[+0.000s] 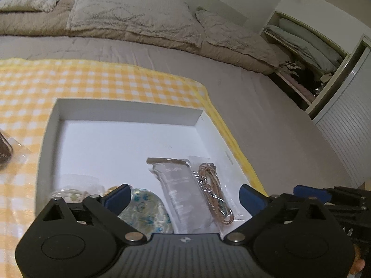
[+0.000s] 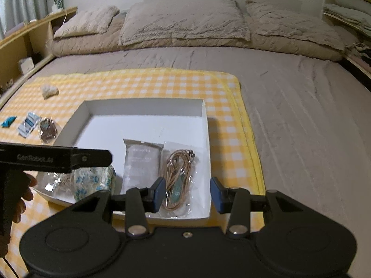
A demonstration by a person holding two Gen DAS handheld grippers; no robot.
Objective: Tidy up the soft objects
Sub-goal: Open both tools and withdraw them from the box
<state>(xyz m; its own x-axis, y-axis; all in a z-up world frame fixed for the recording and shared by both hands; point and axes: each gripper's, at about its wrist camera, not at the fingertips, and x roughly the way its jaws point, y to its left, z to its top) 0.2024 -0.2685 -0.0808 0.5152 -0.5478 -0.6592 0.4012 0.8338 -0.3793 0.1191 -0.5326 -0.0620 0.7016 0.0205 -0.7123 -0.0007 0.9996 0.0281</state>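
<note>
A shallow white box [image 2: 206, 125] [image 1: 53, 125] lies on a yellow checked cloth [image 2: 162, 83] on the bed. Inside it lie a clear bag with a blue-flowered soft item [image 2: 92, 180] [image 1: 143, 206], a grey sachet [image 2: 142, 162] [image 1: 176, 185] and a bagged tan cord [image 2: 179, 169] [image 1: 215, 192]. My left gripper [image 1: 185, 197] hangs wide open over the box's near side, its pads touching nothing. My right gripper [image 2: 189, 194] is open above the bagged cord, which rests flat on the box floor. In the right wrist view the left gripper [image 2: 104, 158] crosses from the left, held by a hand [image 2: 25, 185].
On the cloth left of the box lie a bagged brown cord [image 2: 47, 131], a blue-and-white packet [image 2: 29, 124], a teal packet [image 2: 8, 121] and a white fluffy lump [image 2: 49, 91]. Pillows [image 2: 185, 20] line the bed's head. A wooden shelf [image 2: 34, 34] stands left, an open wardrobe [image 1: 308, 53] right.
</note>
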